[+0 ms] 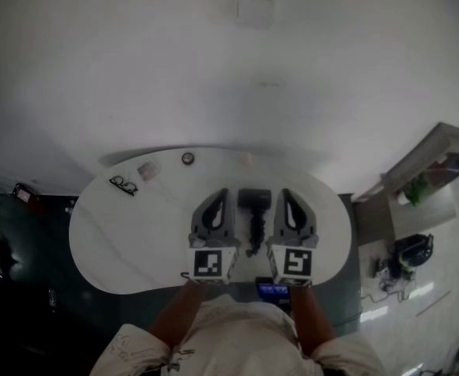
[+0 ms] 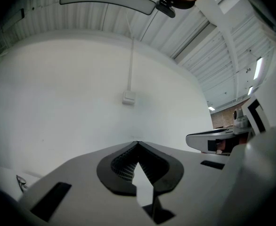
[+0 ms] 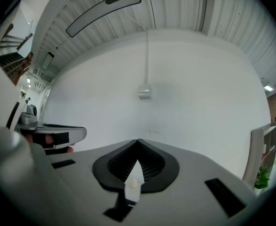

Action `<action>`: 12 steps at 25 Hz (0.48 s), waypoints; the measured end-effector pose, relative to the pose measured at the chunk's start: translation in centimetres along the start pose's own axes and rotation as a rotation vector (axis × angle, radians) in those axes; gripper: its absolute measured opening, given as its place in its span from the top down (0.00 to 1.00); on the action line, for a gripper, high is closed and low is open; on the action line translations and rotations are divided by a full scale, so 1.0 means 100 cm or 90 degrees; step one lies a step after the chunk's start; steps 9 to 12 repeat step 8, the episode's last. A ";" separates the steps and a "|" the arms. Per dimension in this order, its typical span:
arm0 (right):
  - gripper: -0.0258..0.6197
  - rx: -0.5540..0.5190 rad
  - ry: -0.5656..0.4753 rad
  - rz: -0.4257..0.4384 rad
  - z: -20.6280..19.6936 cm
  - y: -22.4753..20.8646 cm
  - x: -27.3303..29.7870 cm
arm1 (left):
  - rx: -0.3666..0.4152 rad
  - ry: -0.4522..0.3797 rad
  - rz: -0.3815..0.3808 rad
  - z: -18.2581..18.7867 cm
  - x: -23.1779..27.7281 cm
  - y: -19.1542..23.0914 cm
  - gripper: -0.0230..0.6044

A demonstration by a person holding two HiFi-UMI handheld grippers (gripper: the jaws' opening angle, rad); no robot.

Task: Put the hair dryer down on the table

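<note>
1. Centrally, hair dryer point(image 1: 254, 210) lies on table point(image 1: 135, 233), between both grippers.
2. Left of dryer, left gripper point(image 1: 220, 193): jaws pressed together, empty.
3. Right of dryer, right gripper point(image 1: 286, 193): jaws likewise together, empty.

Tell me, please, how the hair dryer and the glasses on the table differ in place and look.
The hair dryer lies between the left gripper and right gripper; the glasses lie apart near the table's left edge. The hair dryer is a bulky black body; the glasses are a thin dark frame. Both rest on the white table, unheld.
</note>
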State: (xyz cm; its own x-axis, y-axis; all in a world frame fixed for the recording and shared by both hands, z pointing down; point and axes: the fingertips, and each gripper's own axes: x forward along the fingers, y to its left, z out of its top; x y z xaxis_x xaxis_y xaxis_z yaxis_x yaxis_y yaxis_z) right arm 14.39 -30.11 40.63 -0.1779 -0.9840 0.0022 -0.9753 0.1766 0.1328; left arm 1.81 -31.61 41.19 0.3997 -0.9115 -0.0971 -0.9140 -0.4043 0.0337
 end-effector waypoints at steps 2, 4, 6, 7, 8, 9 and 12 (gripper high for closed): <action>0.95 -0.003 -0.002 -0.001 0.001 -0.001 0.000 | 0.000 0.001 0.001 0.000 0.001 0.000 0.97; 0.95 -0.002 -0.004 -0.004 0.002 -0.002 0.000 | 0.000 -0.001 0.000 0.000 0.001 -0.001 0.97; 0.95 -0.002 -0.005 -0.006 0.002 -0.003 0.000 | 0.001 -0.003 -0.002 0.001 0.002 -0.002 0.97; 0.95 -0.003 -0.005 -0.006 0.002 -0.003 0.000 | 0.003 -0.005 -0.003 0.002 0.002 -0.002 0.97; 0.95 -0.003 -0.006 -0.007 0.001 -0.004 0.000 | 0.004 -0.006 -0.004 0.002 0.002 -0.003 0.97; 0.95 -0.003 -0.006 -0.007 0.001 -0.004 0.000 | 0.004 -0.006 -0.004 0.002 0.002 -0.003 0.97; 0.95 -0.003 -0.006 -0.007 0.001 -0.004 0.000 | 0.004 -0.006 -0.004 0.002 0.002 -0.003 0.97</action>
